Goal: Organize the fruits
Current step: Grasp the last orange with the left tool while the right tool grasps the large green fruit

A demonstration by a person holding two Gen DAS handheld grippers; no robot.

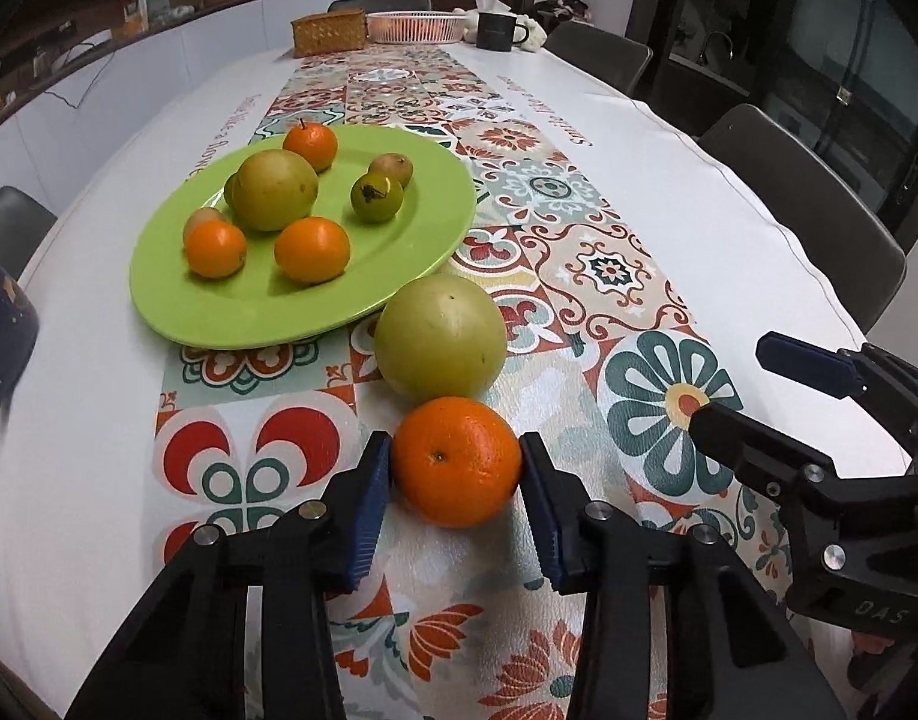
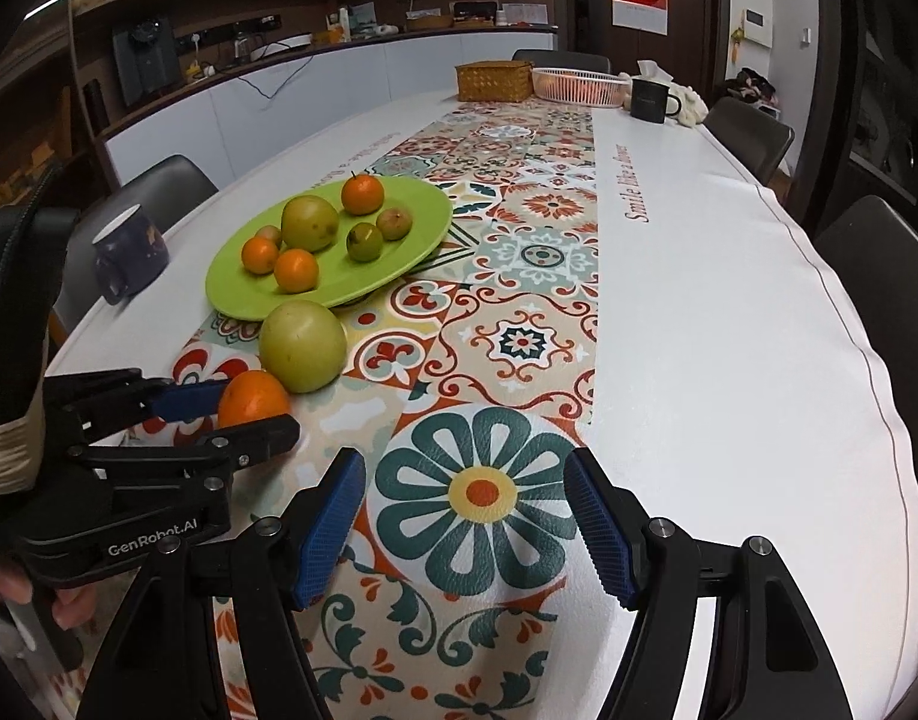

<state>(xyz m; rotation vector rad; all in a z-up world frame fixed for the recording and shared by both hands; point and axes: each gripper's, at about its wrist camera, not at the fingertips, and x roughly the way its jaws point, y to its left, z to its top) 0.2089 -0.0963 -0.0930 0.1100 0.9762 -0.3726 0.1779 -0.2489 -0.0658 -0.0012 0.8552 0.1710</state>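
**Left gripper clamps an orange beside the green plate**

Left wrist view: the left gripper (image 1: 457, 461) has its two blue pads pressed against either side of a large orange (image 1: 456, 461), which sits on the patterned runner (image 1: 555, 228) of the counter (image 1: 87, 360). Just beyond it, touching or nearly so, lies a big yellow-green fruit (image 1: 441, 343) — it rests on the runner at the near right rim of the green plate (image 1: 411, 240). On the plate sit three small oranges, a second large yellow-green fruit (image 1: 277, 189), a small green fruit (image 1: 376, 197) and a brownish one behind it; another small fruit peeks out behind the near-left orange. At the right edge the right gripper (image 1: 753, 384) hangs over the runner with its fingers spread apart. A dark mug (image 1: 3, 330) stands at the left edge. At the far end are a woven box (image 1: 329, 31), a pink basket (image 1: 416, 25) and a black mug (image 1: 498, 30).

Right wrist view: the right gripper (image 2: 465, 516) is held wide apart with nothing between its blue pads, above a large teal flower printed on the runner (image 2: 537, 252). To the left, the left gripper (image 2: 243, 414) grips the orange (image 2: 252, 399) — the yellow-green fruit (image 2: 303, 346) lies just behind it, at the near rim of the plate (image 2: 411, 240). The dark mug (image 2: 129, 255) stands left of the plate on the white cloth.
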